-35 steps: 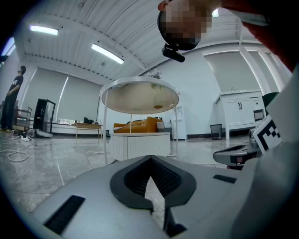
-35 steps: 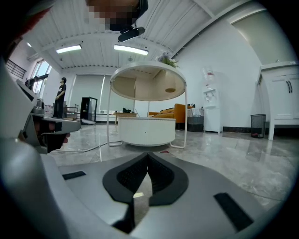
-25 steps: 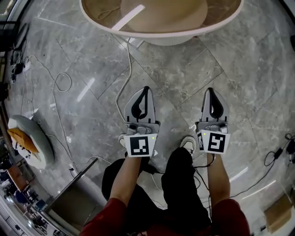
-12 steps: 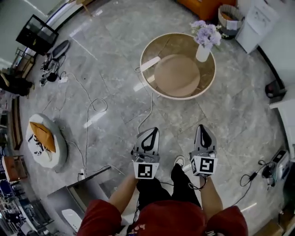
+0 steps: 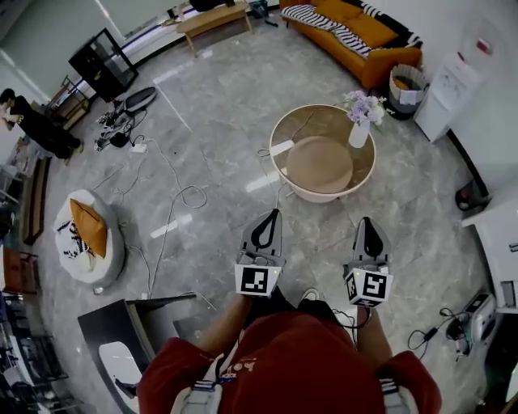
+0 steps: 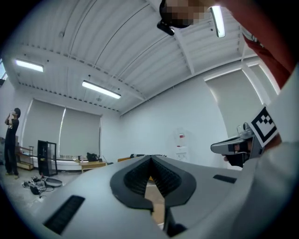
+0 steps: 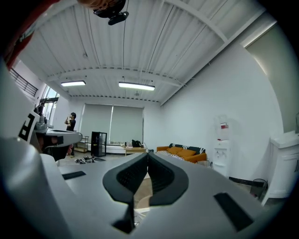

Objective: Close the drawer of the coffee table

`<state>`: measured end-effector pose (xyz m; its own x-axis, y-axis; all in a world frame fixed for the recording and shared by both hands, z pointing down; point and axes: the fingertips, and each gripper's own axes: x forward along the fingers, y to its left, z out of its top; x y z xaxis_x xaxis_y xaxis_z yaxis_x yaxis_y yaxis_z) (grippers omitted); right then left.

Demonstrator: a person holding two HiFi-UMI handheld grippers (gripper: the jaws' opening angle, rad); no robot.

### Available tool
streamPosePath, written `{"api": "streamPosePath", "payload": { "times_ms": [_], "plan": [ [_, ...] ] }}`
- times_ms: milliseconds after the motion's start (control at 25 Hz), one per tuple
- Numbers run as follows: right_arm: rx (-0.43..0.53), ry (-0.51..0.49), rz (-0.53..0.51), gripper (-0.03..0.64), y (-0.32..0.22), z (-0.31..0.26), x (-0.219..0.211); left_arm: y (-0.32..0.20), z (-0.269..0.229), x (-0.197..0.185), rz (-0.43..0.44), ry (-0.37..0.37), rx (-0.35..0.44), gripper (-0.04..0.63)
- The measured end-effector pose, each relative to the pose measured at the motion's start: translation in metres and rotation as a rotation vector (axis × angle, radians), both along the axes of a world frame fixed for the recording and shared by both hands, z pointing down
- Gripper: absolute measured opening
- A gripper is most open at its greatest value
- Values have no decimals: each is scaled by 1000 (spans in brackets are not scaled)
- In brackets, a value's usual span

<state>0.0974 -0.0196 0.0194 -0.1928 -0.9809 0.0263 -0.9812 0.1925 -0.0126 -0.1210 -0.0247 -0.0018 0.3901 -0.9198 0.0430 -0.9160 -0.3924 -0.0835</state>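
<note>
Left gripper (image 5: 270,217) and right gripper (image 5: 366,223) are held side by side in front of the person, pointing level over the grey marble floor (image 5: 218,105). Each one's jaws are closed tip to tip with nothing between them. In each gripper view only a sliver of the room shows through the gap behind the tips.

Ahead of both, well apart from them, stands the round coffee table (image 5: 285,174), with a pale rim and a wood-coloured top. A white vase of pale purple flowers (image 5: 362,121) stands near its far right edge. Its drawer cannot be made out from above.

A white cable (image 5: 171,200) trails across the floor to the left, towards a round white pouf (image 5: 109,263) carrying an orange cushion (image 5: 87,226). Beyond the table sits an orange sofa (image 5: 356,24).
</note>
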Motion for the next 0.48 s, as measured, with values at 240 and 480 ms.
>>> {"api": "streamPosePath", "payload": {
  "times_ms": [240, 480],
  "plan": [
    [98, -1, -10, 21, 15, -45, 8, 12, -30, 0, -20, 15, 64, 9],
    [178, 8, -24, 21, 22, -76, 11, 17, -43, 1, -44, 12, 128, 9]
  ]
}}
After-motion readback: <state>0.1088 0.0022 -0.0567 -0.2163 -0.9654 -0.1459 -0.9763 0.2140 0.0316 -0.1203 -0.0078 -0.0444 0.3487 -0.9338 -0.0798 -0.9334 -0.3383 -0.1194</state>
